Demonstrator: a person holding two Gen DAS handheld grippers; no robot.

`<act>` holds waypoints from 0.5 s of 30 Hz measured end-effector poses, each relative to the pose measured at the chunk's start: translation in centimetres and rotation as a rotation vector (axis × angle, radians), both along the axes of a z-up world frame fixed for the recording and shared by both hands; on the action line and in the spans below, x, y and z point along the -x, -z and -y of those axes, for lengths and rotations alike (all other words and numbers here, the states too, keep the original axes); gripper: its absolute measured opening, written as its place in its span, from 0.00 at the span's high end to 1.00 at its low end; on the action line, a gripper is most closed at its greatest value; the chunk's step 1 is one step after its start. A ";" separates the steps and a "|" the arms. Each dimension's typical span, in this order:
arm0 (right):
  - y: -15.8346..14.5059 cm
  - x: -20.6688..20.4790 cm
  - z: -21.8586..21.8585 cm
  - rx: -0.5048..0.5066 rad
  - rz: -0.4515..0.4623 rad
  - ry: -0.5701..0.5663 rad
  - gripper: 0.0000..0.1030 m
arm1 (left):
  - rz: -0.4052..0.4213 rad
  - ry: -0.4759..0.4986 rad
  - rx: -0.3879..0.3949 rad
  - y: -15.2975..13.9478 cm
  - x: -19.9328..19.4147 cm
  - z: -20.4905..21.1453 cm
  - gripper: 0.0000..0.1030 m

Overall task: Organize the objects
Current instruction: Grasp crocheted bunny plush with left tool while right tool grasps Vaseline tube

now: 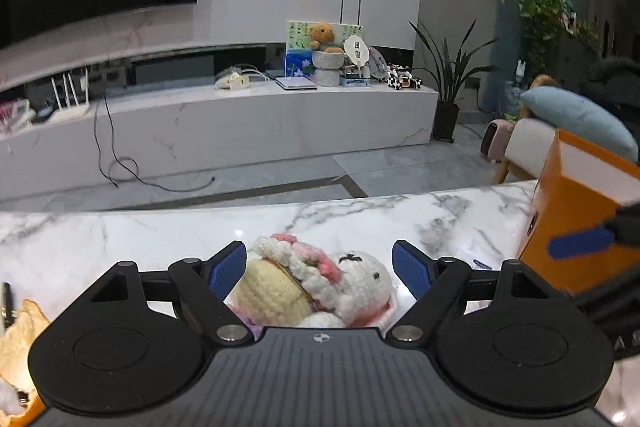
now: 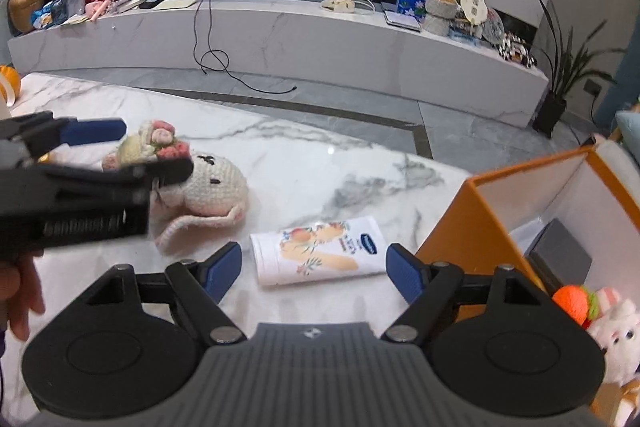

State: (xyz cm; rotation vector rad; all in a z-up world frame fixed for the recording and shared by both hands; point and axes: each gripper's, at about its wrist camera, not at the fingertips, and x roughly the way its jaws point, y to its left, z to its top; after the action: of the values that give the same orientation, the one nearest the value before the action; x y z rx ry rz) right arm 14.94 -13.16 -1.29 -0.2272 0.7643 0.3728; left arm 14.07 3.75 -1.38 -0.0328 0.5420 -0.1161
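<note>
A crocheted white bunny doll [image 1: 320, 283] with a pink flower crown lies on the marble table [image 1: 120, 239]. My left gripper [image 1: 320, 269] is open with its blue pads on either side of the doll. The doll also shows in the right wrist view [image 2: 212, 187], with the left gripper [image 2: 132, 151] around it. My right gripper [image 2: 314, 269] is open and empty, just above a white printed tube [image 2: 320, 251] lying on the table. An open orange box [image 2: 500, 211] stands at the right, also showing in the left wrist view [image 1: 580, 211].
Inside the box lie a grey item [image 2: 560, 259], an orange crochet ball [image 2: 572, 301] and a white plush toy [image 2: 616, 335]. A crumpled yellowish item [image 1: 20, 339] lies at the table's left. Beyond the table's far edge is floor and a long TV bench [image 2: 280, 35].
</note>
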 end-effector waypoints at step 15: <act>3.4 -0.3 0.1 -0.197 -0.045 0.250 0.18 | -0.120 -0.019 0.172 2.2 -2.4 -3.5 0.17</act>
State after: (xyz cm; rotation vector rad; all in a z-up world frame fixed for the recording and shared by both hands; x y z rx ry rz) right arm 15.20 -13.22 -4.70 0.0627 0.7844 0.2144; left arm 16.46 7.23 -3.55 -0.2138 0.6508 -0.1425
